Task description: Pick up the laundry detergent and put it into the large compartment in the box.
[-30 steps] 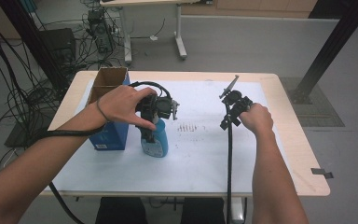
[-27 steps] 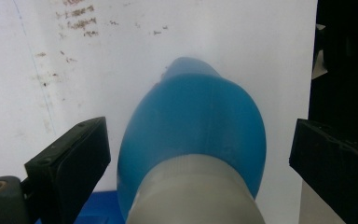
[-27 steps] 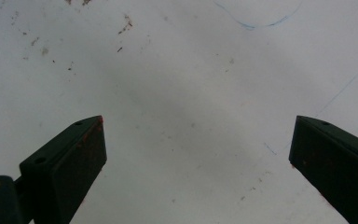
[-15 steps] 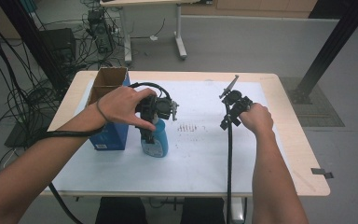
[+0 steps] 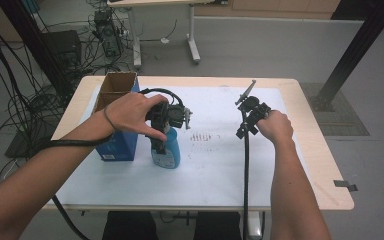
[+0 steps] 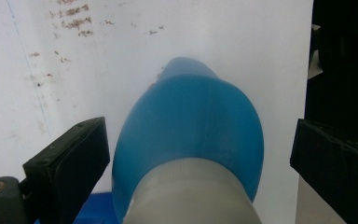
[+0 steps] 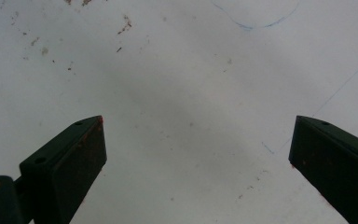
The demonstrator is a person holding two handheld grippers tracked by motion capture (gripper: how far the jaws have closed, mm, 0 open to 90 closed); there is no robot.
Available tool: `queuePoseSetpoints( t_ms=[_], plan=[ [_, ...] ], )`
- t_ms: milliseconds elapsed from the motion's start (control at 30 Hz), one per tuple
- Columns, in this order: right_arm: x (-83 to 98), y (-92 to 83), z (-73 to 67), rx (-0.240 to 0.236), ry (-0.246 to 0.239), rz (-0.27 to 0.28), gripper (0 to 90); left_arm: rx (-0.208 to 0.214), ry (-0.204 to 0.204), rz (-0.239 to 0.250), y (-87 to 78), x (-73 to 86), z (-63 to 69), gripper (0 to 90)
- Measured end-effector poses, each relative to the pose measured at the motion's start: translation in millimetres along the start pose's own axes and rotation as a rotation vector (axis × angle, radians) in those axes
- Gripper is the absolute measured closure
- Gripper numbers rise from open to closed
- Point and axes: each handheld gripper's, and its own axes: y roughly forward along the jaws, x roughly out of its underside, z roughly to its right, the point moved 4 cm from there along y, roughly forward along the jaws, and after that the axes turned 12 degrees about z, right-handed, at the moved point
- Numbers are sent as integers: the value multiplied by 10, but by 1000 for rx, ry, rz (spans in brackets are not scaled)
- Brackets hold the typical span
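1. Here, a blue bottle (image 5: 166, 150) stands upright on the white sheet (image 5: 215, 165) that covers the table (image 5: 325, 170), a little left of the middle, just beside a blue cardboard box (image 5: 115, 125) with its top flaps open.
2. In the left gripper view the bottle (image 6: 191, 130) is seen from above: a pale grey cap at the bottom of the view, and the rounded blue body below it.
3. The left gripper (image 5: 167, 120) hangs directly over the bottle, and the person's left hand (image 5: 130, 112) holds it from above.
4. Its jaws are spread apart, one on each side of the bottle; there is a gap between each black pad and the blue body, so they do not touch it.
5. The right gripper (image 5: 247, 107) is well apart from the bottle, over the right part of the sheet, in the person's right hand (image 5: 275, 125).
6. In the right gripper view its jaws are also wide apart, with nothing between them, and below them I see the bare sheet (image 7: 186, 93) with small brown specks and a thin blue pen line.
7. Between the two grippers, some small dark marks (image 5: 200, 136) are on the sheet.
8. A black cable (image 5: 245, 180) goes down from the right gripper to the near edge of the table.
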Motion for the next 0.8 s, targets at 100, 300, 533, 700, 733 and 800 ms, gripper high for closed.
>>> queuePoseSetpoints(
  t_ms=[100, 300, 533, 700, 733, 800],
  plan=[
    [-1, -6, 0, 3, -2, -3, 40, 3, 2, -2, 3, -6, -1, 50],
    [4, -16, -1, 5, 1, 0, 40, 4, 0, -5, 14, -11, -7, 53],
    [12, -16, 5, 3, 3, 2, 39, 1, 0, 2, 9, 0, -5, 56],
    [10, -18, 1, 4, 2, 2, 39, 3, 1, 0, 19, -7, -14, 57],
    [9, -19, 1, 4, 2, 2, 40, 4, -1, -1, 25, -8, -15, 58],
    [5, -21, -2, 6, 1, 0, 39, 9, -3, -7, 38, -12, -21, 58]
  ],
)
